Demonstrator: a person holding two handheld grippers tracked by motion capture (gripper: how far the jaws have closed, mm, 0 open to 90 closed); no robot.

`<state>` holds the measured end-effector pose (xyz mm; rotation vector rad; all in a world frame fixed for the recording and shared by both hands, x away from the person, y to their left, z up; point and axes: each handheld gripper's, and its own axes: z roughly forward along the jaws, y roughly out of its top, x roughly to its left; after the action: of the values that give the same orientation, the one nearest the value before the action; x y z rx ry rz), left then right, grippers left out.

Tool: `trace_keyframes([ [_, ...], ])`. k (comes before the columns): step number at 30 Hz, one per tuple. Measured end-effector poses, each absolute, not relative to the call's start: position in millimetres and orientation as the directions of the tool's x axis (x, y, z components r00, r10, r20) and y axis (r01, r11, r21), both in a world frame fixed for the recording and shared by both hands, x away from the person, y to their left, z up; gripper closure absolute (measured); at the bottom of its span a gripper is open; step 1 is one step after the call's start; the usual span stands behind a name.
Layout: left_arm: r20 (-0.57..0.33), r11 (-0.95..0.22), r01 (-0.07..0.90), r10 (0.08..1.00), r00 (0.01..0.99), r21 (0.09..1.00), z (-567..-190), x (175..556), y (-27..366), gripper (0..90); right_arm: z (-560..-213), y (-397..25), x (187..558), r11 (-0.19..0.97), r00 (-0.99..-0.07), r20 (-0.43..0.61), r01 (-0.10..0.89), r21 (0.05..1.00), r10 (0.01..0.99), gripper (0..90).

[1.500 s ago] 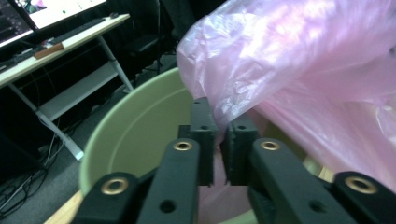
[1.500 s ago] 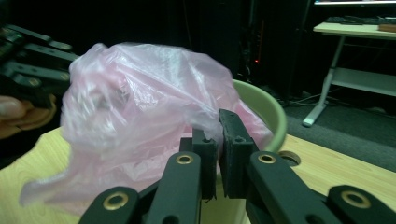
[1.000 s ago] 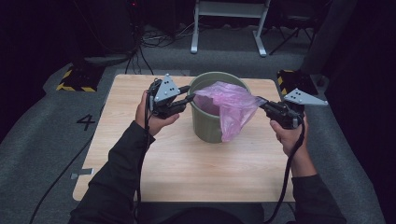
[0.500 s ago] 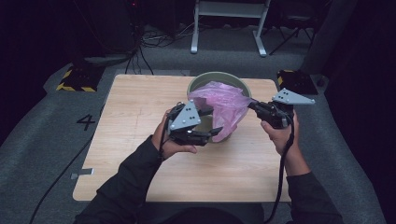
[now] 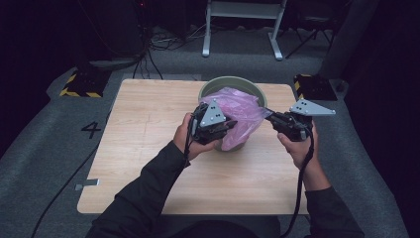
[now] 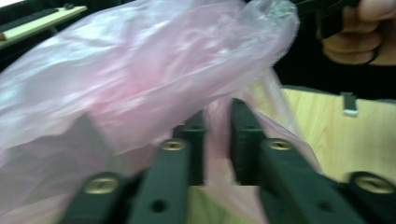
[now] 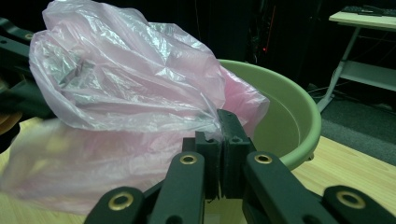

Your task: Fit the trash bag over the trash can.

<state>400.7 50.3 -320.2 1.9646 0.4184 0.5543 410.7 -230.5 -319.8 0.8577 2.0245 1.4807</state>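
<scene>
Pink translucent bag (image 5: 237, 111), pale green bucket (image 5: 210, 87), light wooden table (image 5: 143, 129).

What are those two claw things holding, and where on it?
Both hold the pink plastic bag. The right gripper is shut on its edge; the left gripper has a fold of film between its nearly closed jaws.

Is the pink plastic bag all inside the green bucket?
No. The pink plastic bag bulges above the green bucket rim and hangs over its near side.
</scene>
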Motion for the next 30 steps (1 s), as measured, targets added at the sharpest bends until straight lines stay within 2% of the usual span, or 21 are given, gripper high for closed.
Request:
trace_keyframes([
  [1, 0.199, -0.432, 0.052, 0.516, 0.833, 0.900, -320.9, 402.1, 52.4, 88.7, -320.3, -230.2, 410.5, 0.215, -0.684, -0.019, 0.203, 0.955, 0.730, 88.8],
  [2, 0.204, -0.435, 0.052, 0.521, 0.828, 0.899, -321.7, 402.8, 54.5, 89.7, -320.7, -230.1, 410.6, 0.217, -0.681, -0.022, 0.203, 0.955, 0.732, 88.7],
  [8, 0.192, -0.426, 0.050, 0.506, 0.841, 0.903, -326.8, 403.7, 76.9, 90.0, -322.1, -236.7, 413.5, 0.193, -0.640, -0.007, 0.220, 0.956, 0.769, 89.1],
  [18, 0.148, -0.379, 0.093, 0.559, 0.816, 0.921, -340.5, 400.0, 127.5, 90.0, -329.0, -259.9, 428.6, 0.135, -0.543, 0.054, 0.302, 0.944, 0.838, 89.3],
  [26, 0.189, -0.403, 0.108, 0.629, 0.754, 0.909, -357.7, 401.3, 147.7, 90.0, -338.8, -269.5, 440.3, 0.127, -0.518, 0.083, 0.358, 0.925, 0.851, 89.2],
  [30, 0.114, -0.336, 0.156, 0.661, 0.742, 0.929, -364.8, 414.2, 161.9, 90.0, -341.9, -276.3, 446.7, 0.121, -0.504, 0.090, 0.371, 0.921, 0.859, 89.2],
])
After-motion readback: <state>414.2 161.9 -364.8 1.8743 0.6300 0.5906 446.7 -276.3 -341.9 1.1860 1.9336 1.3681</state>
